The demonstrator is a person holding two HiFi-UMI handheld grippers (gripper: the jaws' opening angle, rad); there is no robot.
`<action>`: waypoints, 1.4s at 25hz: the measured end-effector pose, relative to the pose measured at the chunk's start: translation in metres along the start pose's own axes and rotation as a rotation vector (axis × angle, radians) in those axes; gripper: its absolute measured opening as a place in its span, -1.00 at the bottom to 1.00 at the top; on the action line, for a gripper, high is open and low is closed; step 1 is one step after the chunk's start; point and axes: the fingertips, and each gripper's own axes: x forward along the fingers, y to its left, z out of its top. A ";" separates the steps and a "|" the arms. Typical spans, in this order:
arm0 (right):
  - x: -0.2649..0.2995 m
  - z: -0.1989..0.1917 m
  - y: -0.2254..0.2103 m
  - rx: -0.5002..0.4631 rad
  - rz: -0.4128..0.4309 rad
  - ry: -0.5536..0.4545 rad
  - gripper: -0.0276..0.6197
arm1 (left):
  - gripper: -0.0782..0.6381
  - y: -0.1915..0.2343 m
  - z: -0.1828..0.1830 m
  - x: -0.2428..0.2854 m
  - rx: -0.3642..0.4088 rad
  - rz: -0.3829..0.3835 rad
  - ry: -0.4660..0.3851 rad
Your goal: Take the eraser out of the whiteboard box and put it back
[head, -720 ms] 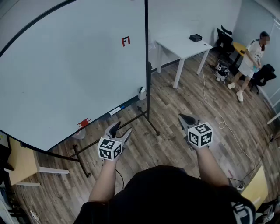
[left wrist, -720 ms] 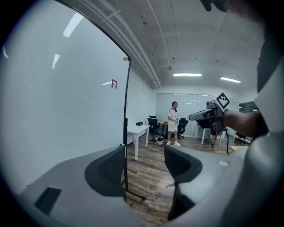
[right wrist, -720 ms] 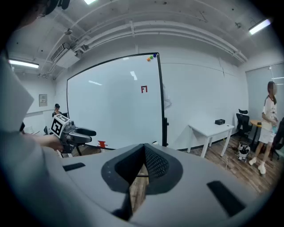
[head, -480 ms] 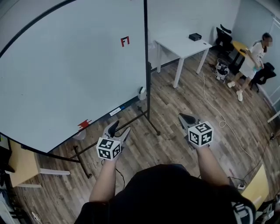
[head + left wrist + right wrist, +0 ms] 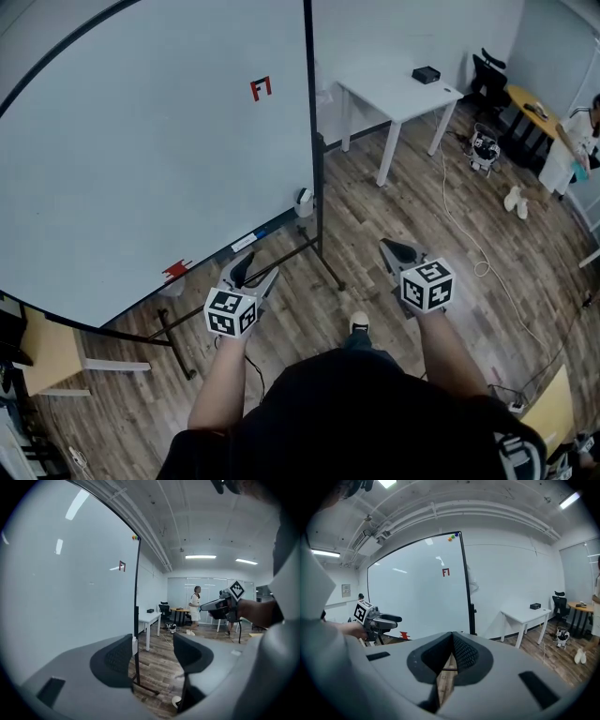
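Left claw [image 5: 253,274]: spread as wide as I have seen it. Nothing is between the pads, and only the wooden floor [image 5: 375,216] shows through the gap.
Right claw [image 5: 398,251]: pads closed against each other and holding nothing.
Whiteboard [image 5: 141,159]: stands on its frame ahead and to my left. Both claws hang in the air, short of it.
Whiteboard box [image 5: 305,200]: I take the small white holder at the board's lower right corner, against the dark frame post [image 5: 311,141], to be the box. It is well apart from both claws, and the left one is nearer.
Eraser: I cannot pick it out in any view. I judge it sits inside the box, which is too small here to see into.
Ledge [image 5: 216,255]: carries a red item [image 5: 176,270] and a white-and-blue marker [image 5: 246,240]. Neither reads as the eraser.
Handling: probably light, with a stiff body and a soft felt face. It should not be fragile, but smooth plastic sides could slip.
Where to hold: across the two long sides of the stiff body, near the middle. I would stay off the felt, which would squash and let it twist.
Stage: the approach, as I read it. Nothing is lifted yet.
Risk: a narrow box mouth may catch a wide-open claw, and pushing on the holder could rock the board.
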 end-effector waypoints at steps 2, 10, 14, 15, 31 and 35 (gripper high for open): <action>0.010 0.002 -0.010 -0.002 0.009 0.007 -0.93 | 0.01 0.003 0.004 0.011 0.001 0.009 0.001; 0.040 0.010 -0.050 -0.004 0.049 -0.002 -0.93 | 0.01 0.005 0.000 0.049 -0.015 0.038 0.040; 0.062 0.010 -0.069 -0.002 0.073 0.019 -0.93 | 0.01 0.015 -0.002 0.070 -0.039 0.057 0.054; 0.068 0.010 -0.073 -0.003 0.080 0.026 -0.93 | 0.01 0.017 -0.002 0.076 -0.043 0.061 0.056; 0.151 0.028 -0.136 -0.035 0.186 0.106 -0.93 | -0.35 0.046 0.011 0.161 -0.074 0.125 0.099; 0.168 0.033 -0.151 -0.044 0.224 0.121 -0.93 | -0.39 0.050 0.015 0.178 -0.085 0.153 0.106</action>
